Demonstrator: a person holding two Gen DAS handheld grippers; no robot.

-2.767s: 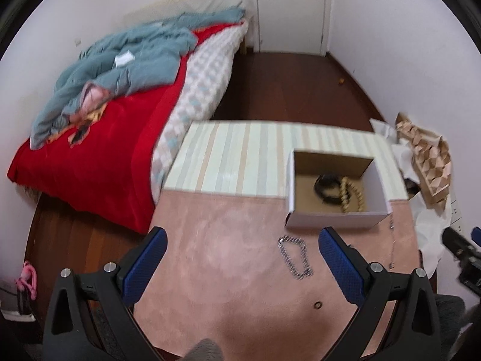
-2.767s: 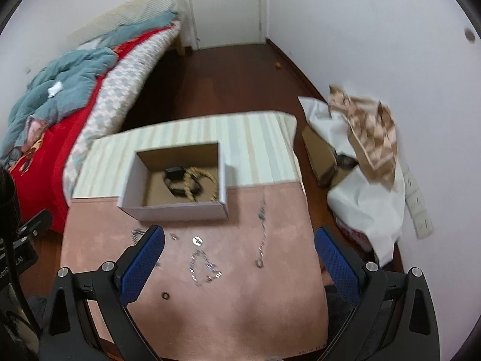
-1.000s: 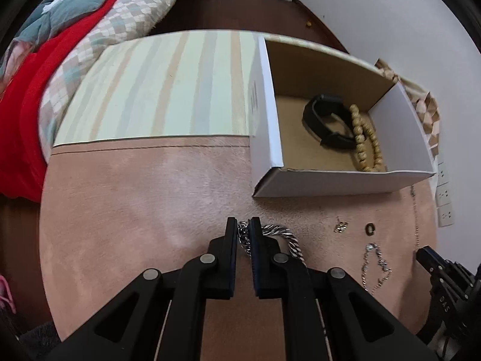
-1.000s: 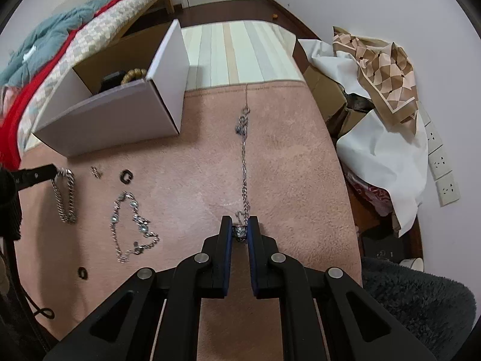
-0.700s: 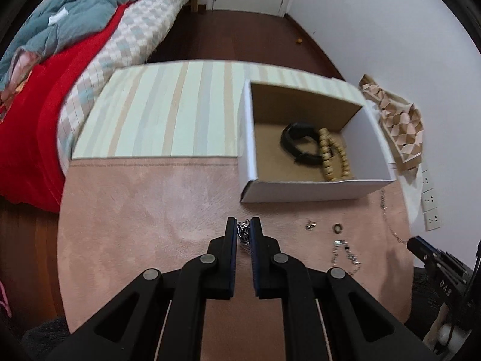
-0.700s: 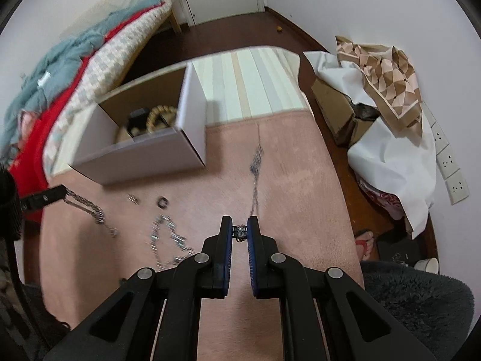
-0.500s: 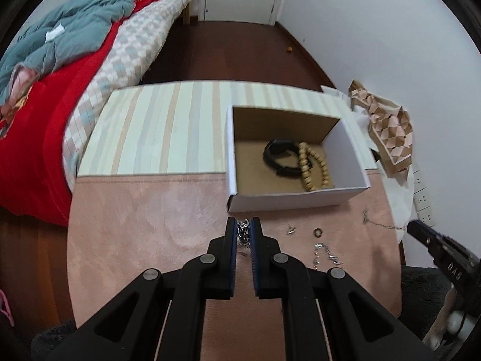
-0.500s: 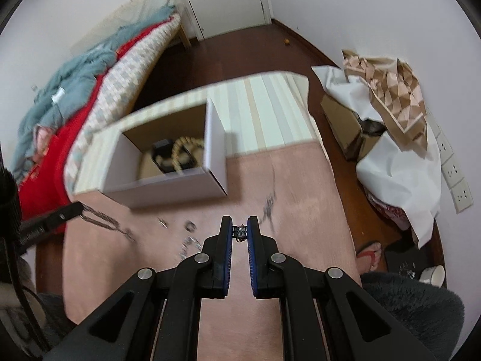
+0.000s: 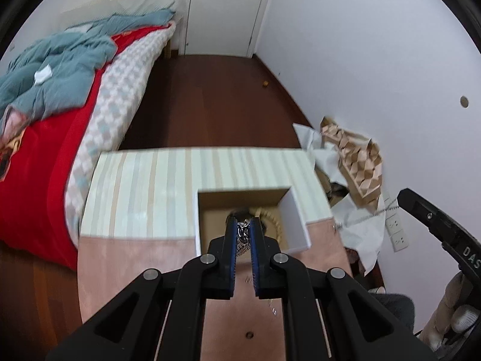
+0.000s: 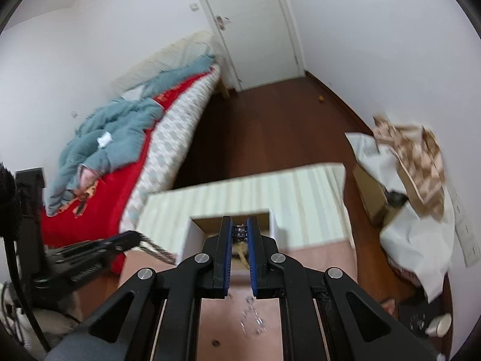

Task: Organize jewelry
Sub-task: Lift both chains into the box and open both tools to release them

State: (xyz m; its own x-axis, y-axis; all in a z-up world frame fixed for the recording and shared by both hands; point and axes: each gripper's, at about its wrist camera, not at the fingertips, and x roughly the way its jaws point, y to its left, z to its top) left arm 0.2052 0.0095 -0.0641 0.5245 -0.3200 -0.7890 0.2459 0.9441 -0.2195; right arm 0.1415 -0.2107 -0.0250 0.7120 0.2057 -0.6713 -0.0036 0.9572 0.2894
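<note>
Bedroom walls and a white door frame the far end, with a bed [image 9: 60,114] under a red cover along the left side and dark wood floor beyond. Nearer me is the counter [image 9: 144,264], pink felt in front and a striped cloth behind, which gives small pieces a soft, plain ground to lie on.

My left hand-held gripper [image 9: 243,234] is pinched together on a thick chain bracelet [image 9: 243,237]. I grip it by one end so the rest hangs free below the pads, as the right wrist view shows, where it trails from the tips toward the felt. I hold it high, in front of the white box [image 9: 296,210], I judge so it can swing over the wall and drop inside. That box stands where felt meets stripes, and a dark band and a bead bracelet [image 9: 276,222] already lie in it.

My right hand-held gripper [image 10: 240,230] is also clamped together, on the clasp end of a thin chain necklace [image 9: 363,217]; lifting it by that end lets the long chain hang straight and not tangle. It points at the same box.

Below, a loose silver chain [image 10: 252,322] and a small dark ring [image 10: 214,343] lie on the felt, not yet collected.
</note>
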